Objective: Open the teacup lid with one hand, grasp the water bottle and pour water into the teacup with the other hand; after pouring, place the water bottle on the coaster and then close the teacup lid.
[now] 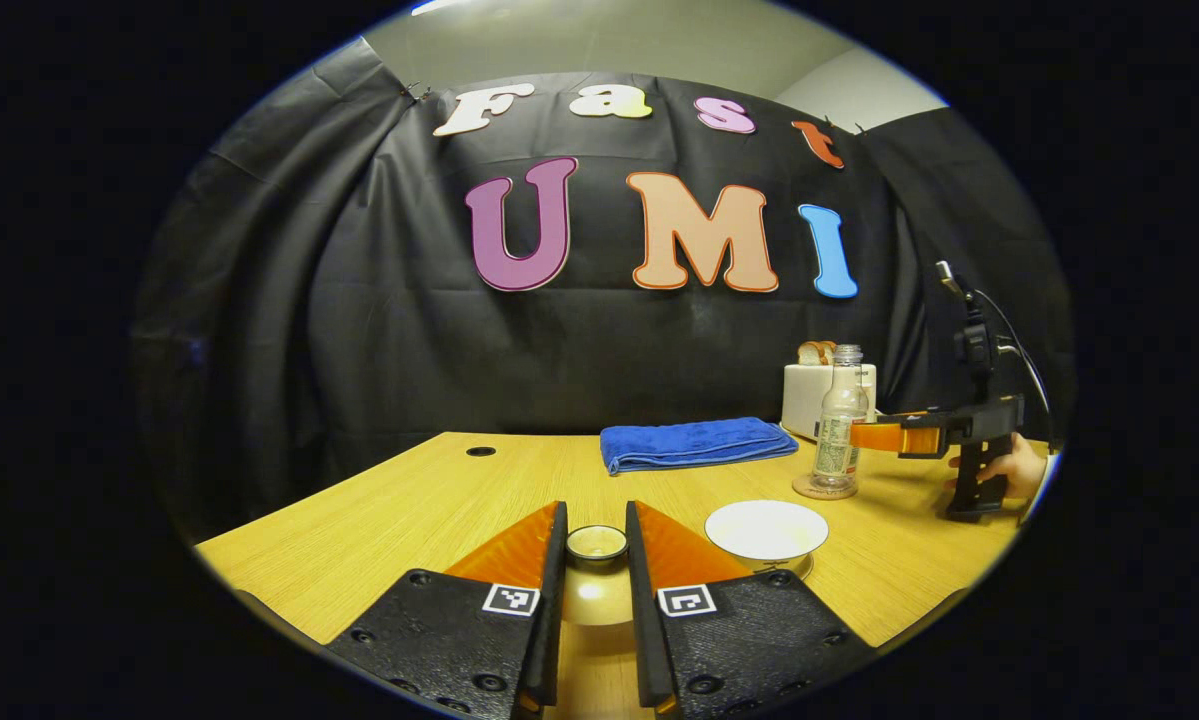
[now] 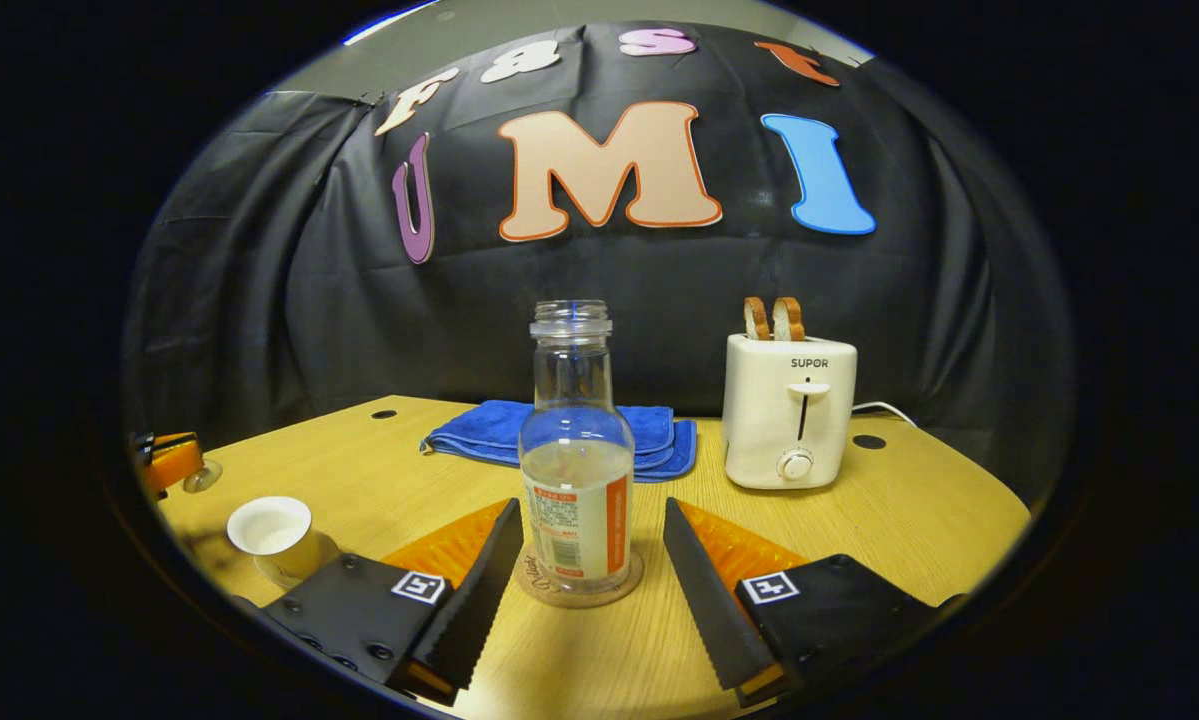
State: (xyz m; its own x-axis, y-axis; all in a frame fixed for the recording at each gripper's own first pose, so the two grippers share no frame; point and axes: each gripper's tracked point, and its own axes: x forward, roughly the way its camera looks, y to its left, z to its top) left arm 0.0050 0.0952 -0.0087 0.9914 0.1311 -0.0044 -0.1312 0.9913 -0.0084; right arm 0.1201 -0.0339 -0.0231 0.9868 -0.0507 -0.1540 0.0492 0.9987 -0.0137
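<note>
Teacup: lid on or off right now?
Off. The teacup stands open, its white inside showing, while the left gripper holds the lid by its knob beside it.

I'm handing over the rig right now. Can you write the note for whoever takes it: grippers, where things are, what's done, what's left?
Left hand-held gripper: shut on the teacup lid, held off the cup.
Right hand-held gripper: open, fingers either side of the water bottle, not touching it.
Bottle: upright on the coaster, uncapped, partly full.
Teacup: open, on the table right of the lid.
Done: lid off.
Can't tell whether water is in the cup yet; check.
Left: pour if needed, bottle back on the coaster, lid back on.
</note>
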